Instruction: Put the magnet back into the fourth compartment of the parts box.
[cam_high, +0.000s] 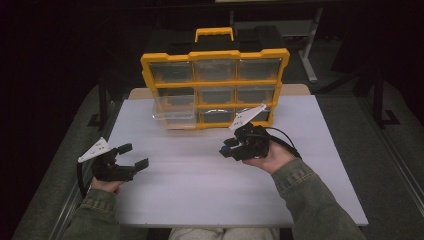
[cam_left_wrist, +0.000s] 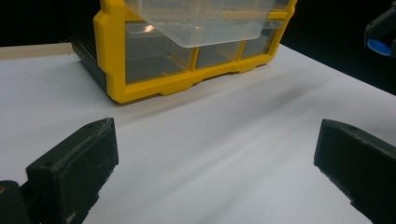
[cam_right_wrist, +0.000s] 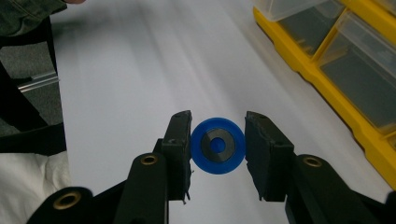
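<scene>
Right gripper (cam_right_wrist: 218, 145) jaws are clamped on a small blue disc (cam_right_wrist: 218, 145) with a dark ring at its centre, looks like a wheel or roller; pads press its rim from both sides with the flat face toward the camera, so the grip is edge-on and the part can drop flat into a bin. In the high view that gripper (cam_high: 227, 148) is held above the white tabletop (cam_high: 200, 190), just in front of the yellow drawer organiser (cam_high: 215, 56) that stands upright at the far edge. The bottom-left clear drawer (cam_high: 172, 116) is pulled out toward the person, probably the target: it's the only bin open, and the disc sits level with it, a little to its right. Left gripper (cam_high: 134, 156) jaws stand wide with nothing between them, parked over the near-left corner of the tabletop; my guess is it's kept clear to steady or shut the drawer afterwards. From the left gripper view the drawer (cam_left_wrist: 201, 21) juts out past the organiser's front and looks empty, though its floor isn't fully visible. Next move needs a short leftward carry over the drawer lip before release.
</scene>
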